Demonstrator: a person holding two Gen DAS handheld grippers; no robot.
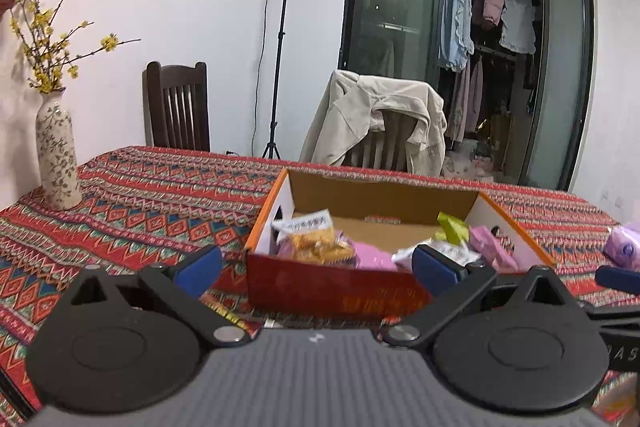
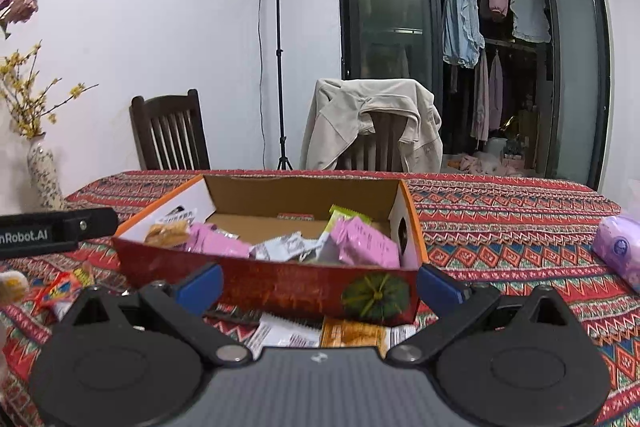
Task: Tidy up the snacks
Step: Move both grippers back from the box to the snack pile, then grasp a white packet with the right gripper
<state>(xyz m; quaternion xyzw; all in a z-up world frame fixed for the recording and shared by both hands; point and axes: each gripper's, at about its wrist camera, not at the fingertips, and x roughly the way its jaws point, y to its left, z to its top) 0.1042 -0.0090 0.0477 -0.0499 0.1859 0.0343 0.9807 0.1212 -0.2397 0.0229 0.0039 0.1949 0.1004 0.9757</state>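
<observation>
A: The room is a dining room; the worktop (image 2: 500, 219) has a red patterned cloth, with a vase (image 1: 56, 155) at ten o'clock and a chair with a jacket (image 2: 372, 123) behind.

B: Where are the snacks?

A: Most lie already in the cardboard box (image 2: 272, 279) at twelve o'clock: pink packets (image 2: 360, 239), a biscuit pack (image 1: 316, 243). Some loose packets (image 2: 352, 335) lie on the cloth just before the box, and a purple pack (image 2: 618, 247) at three o'clock.

B: And the fingers?

A: The left gripper (image 1: 316, 271) and the right gripper (image 2: 320, 287) are both spread wide and hold nothing.

B: How will the packets handle?

A: I judge them light, crinkly and a little slippery, with crushable biscuits inside. Better to pinch a sealed edge, gently.
</observation>
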